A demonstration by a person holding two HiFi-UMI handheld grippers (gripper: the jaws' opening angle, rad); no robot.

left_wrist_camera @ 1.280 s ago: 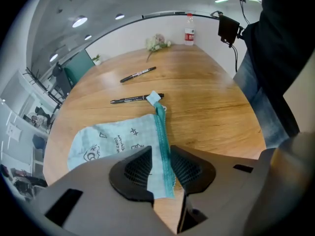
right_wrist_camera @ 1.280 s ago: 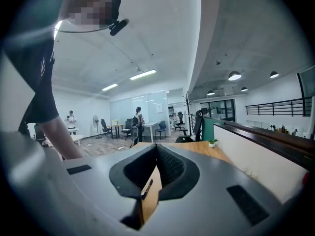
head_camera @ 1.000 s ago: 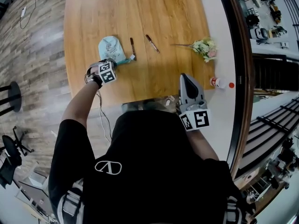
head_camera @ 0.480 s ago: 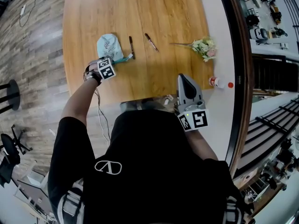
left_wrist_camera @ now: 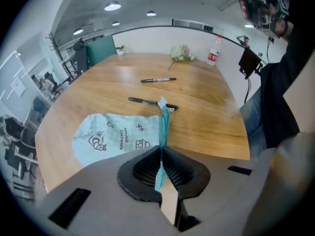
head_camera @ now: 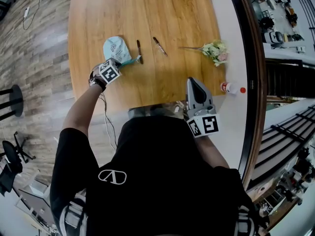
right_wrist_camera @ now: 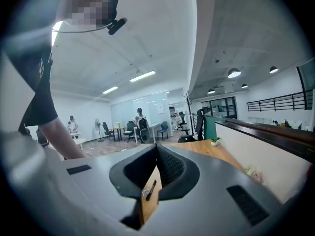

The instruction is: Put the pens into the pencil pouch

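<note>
Your left gripper [left_wrist_camera: 161, 167], jaws just closing, pinched the pencil pouch [left_wrist_camera: 113, 137] by its teal zipper tape [left_wrist_camera: 163, 127]; your right gripper [right_wrist_camera: 155, 154] was closed, empty.

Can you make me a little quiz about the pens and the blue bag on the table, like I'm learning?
1. True or false: the two pens lie on the table, outside the pencil pouch.
2. What does the left tool pinch? A: a pen. B: the pouch's teal zipper edge. C: the flowers.
3. Fill the gap: the right tool has its jaws ____, with nothing held between them.
Key: 1 true; 2 B; 3 shut.
</note>
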